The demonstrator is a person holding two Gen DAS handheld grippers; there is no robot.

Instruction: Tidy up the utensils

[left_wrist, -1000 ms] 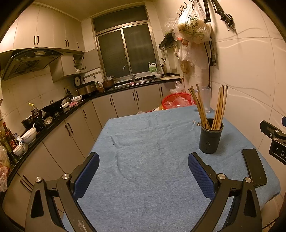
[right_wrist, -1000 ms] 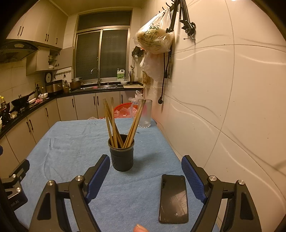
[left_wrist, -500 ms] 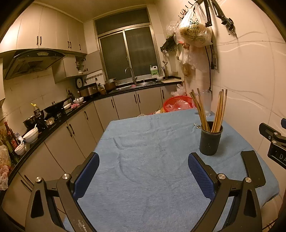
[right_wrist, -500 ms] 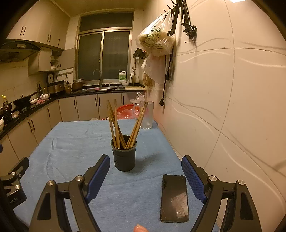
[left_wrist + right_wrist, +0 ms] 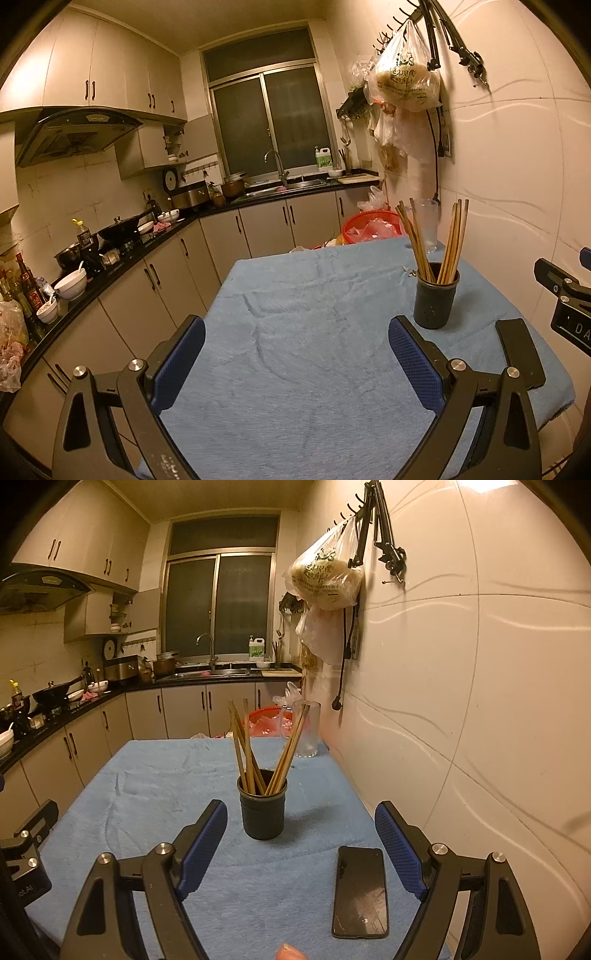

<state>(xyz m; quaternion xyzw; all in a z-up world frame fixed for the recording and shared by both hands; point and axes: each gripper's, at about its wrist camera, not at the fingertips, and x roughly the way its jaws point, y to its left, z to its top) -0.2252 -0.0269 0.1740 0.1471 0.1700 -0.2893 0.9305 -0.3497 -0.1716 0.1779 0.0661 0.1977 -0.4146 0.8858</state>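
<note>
Chopsticks (image 5: pixel 258 746) stand in the cup (image 5: pixel 263 805) — nothing loose on the bench (image 5: pixel 314 332).
Left gripper (image 5: pixel 295 354) and right gripper (image 5: pixel 301 838): jaws spread, empty — retreat level, clear of the cup.

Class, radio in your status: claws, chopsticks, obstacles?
Left claw open, empty. Right claw open, empty. Chopsticks upright in black holder. Phone lies beside holder.

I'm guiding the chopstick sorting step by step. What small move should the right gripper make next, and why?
Probably ease the right gripper forward and up toward the chopsticks. It is open and empty, and the chopsticks stand in the black cup just ahead of it.
</note>
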